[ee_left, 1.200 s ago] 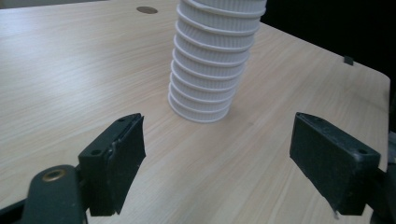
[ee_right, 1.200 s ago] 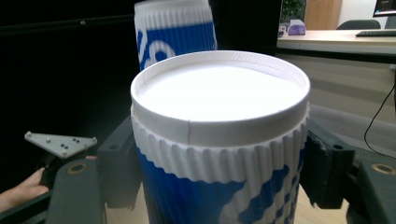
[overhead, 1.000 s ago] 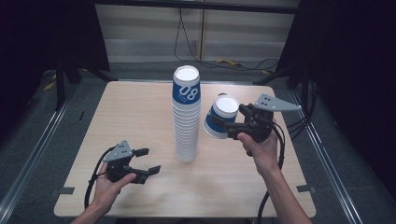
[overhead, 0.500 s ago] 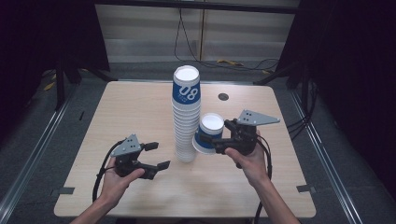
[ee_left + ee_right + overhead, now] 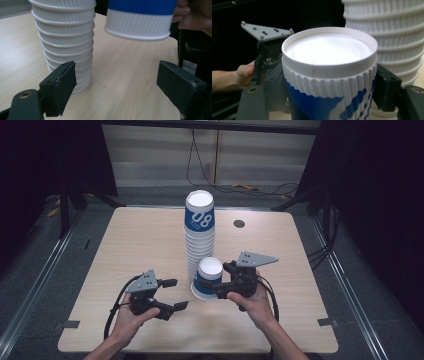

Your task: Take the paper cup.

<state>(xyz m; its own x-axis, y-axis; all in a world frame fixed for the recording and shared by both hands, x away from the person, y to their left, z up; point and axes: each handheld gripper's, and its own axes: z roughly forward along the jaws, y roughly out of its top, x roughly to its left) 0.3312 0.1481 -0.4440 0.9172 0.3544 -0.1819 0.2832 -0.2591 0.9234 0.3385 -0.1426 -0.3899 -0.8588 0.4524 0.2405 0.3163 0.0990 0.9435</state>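
On the wooden counter (image 5: 130, 245), which is the biggest thing before me, a tall stack of upturned ribbed paper cups (image 5: 199, 237) stands near the middle, its top cup wearing a blue band with white digits. In my left gripper view the lower rims of that stack sit just past my left-hand jaw, each rim nested over the next

Just beside the base of the stack, on its right, is the single blue-and-white paper cup (image 5: 208, 278) that I am carrying. It is upside down, white bottom up and a little tilted, and my right gripper (image 5: 212, 285) has its jaws clamped on the ribbed wall, one pad on each side, as my right gripper view shows with the cup (image 5: 329, 72) close up between them. In my left gripper view the cup's open rim hangs clear above the counter, near the stack but apart from it

My left gripper (image 5: 172, 294) sits lower left of the cup, held in my left hand (image 5: 131, 316) over the counter's near part. Its jaws stand well apart with nothing between the pads, and they point toward the stack's base and the carried cup

A small dark round disc (image 5: 239, 224) lies on the counter to the right of the stack, well apart from both grippers
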